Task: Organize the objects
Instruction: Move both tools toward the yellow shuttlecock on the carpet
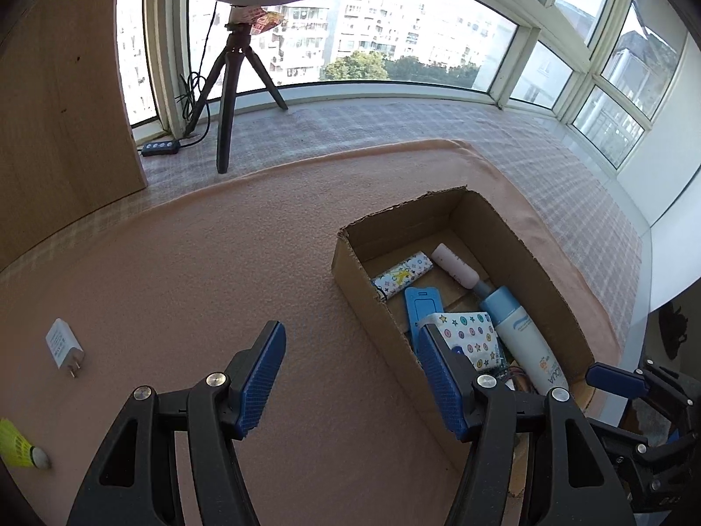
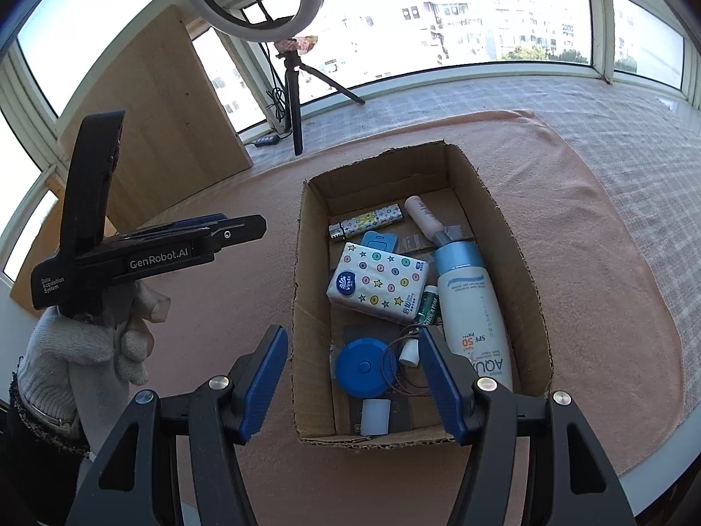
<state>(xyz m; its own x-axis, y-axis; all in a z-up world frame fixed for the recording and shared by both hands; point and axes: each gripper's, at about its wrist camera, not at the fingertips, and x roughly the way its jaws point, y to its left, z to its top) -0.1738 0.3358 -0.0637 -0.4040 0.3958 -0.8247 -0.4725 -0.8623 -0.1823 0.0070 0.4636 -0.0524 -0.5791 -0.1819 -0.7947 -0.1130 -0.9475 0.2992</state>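
Note:
A cardboard box [image 2: 532, 271] sits on the pink cloth and holds a tissue pack [image 2: 377, 287], a sunscreen bottle [image 2: 471, 311], a blue round case [image 2: 361, 366], a patterned lighter-like case [image 2: 366, 225] and a pink tube [image 2: 423, 215]. The box also shows in the left wrist view [image 1: 350, 263]. My left gripper [image 1: 350, 377] is open and empty, left of the box. A white charger [image 1: 63, 346] and a yellow shuttlecock [image 1: 19, 447] lie at its far left. My right gripper [image 2: 352, 377] is open and empty above the box's near end.
A ring light on a black tripod [image 1: 232, 83] stands on the checked cloth by the window, with a cable switch [image 1: 160, 147] beside it. A wooden board [image 1: 57, 101] leans at the left. The pink cloth [image 1: 197, 263] ends near the window sill.

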